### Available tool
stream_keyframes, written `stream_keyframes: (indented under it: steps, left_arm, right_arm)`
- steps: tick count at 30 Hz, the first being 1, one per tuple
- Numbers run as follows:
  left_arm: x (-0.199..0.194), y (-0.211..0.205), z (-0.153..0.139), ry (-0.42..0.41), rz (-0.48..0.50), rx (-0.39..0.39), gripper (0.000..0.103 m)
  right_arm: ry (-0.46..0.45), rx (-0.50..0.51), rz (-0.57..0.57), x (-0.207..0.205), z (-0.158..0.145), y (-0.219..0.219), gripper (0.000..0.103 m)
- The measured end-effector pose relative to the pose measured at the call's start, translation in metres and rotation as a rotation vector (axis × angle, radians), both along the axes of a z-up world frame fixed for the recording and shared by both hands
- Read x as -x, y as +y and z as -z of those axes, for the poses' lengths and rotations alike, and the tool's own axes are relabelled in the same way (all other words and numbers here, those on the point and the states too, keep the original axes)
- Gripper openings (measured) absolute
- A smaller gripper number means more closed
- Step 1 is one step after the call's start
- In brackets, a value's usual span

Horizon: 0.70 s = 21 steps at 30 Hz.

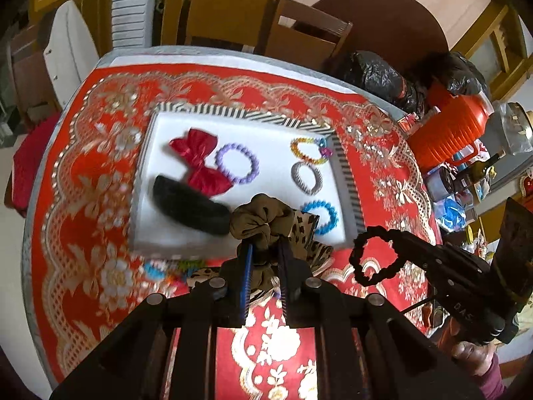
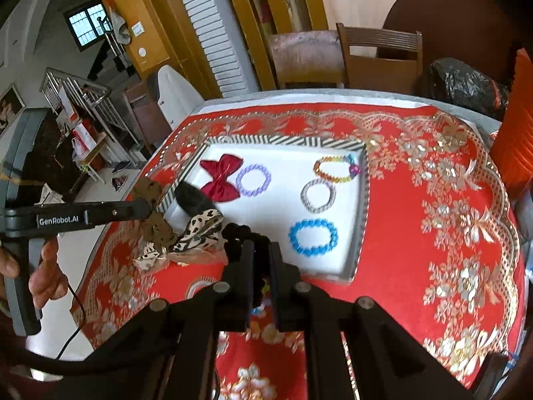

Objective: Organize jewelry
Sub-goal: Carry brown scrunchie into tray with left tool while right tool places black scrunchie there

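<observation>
A white tray with a striped rim lies on the red tablecloth. In it lie a red bow, a purple bead bracelet, a multicolour bracelet, a grey hair tie, a blue bracelet and a black fuzzy band. My left gripper is shut on an olive-brown scrunchie above the tray's near edge. My right gripper is shut on a black scrunchie.
A leopard-print bow and small coloured pieces lie on the cloth in front of the tray. An orange ribbed jug and black bags stand at the far right. Wooden chairs stand behind the table.
</observation>
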<state>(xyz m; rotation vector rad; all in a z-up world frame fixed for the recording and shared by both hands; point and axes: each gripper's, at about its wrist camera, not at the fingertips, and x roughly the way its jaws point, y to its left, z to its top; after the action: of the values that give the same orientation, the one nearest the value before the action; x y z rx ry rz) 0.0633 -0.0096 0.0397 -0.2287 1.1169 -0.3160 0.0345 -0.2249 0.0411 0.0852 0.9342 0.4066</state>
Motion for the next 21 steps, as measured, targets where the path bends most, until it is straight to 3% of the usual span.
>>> stream_keyframes:
  steps: [9,21]
  left_arm:
    - [-0.053,-0.019,0.005,-0.003,-0.008,-0.044,0.003]
    - [-0.136,-0.026,0.034,0.053,-0.057,-0.049,0.003]
  right_arm:
    - [0.034,0.010,0.011,-0.038,0.013,0.003,0.008]
    - [0.183,-0.055,0.001,-0.090,0.074,0.029,0.008]
